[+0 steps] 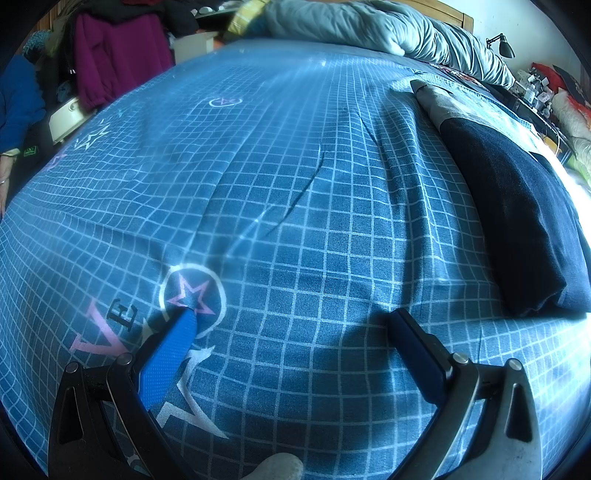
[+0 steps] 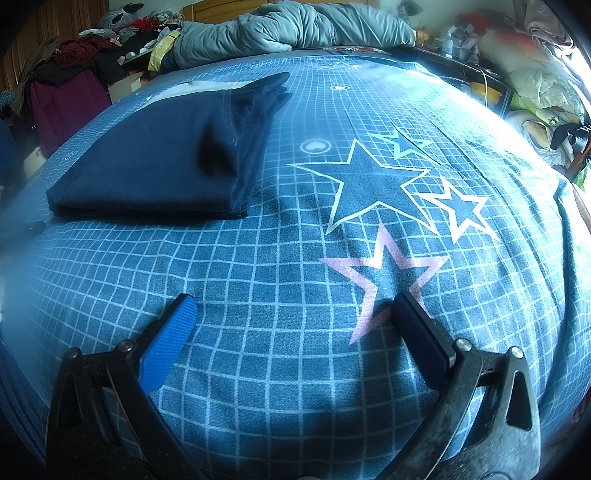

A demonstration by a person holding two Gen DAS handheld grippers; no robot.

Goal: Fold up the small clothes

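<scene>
A: Status on the grippers?

B: Left gripper (image 1: pixel 295 332) has its fingers spread wide, nothing between them, low over the sheet (image 1: pixel 295 184). Right gripper (image 2: pixel 293 317) is the same: fingers wide apart, empty, over the sheet (image 2: pixel 258 295).

A: Where's the garment?

B: Dark navy garment (image 2: pixel 155 166), folded into a flat stack, lying on the sheet. In the right view it sits ahead and to the left of the gripper, well apart. In the left view it's at the far right (image 1: pixel 517 221), also clear of the fingers. A grey cloth (image 1: pixel 439 103) pokes out at its far end; can't tell whether that's part of it or a separate piece.

A: Anything in the way?

B: Between fingers and garment it's just sheet: blue, white grid, printed stars. Pink star (image 2: pixel 384 273) right by the right gripper's right finger. Circled star (image 1: pixel 194 291) at the tip of the left gripper's left finger. A crease (image 1: pixel 295 199) runs diagonally ahead of the left gripper.

A: Surroundings?

B: Rolled grey duvet (image 2: pixel 295 26) across the far end of the bed. Clothes pile (image 2: pixel 85 51) off the far left, purple garment (image 1: pixel 114 55) hanging there. Black lamp (image 1: pixel 502 44) and clutter (image 2: pixel 535 81) on the right side.
</scene>
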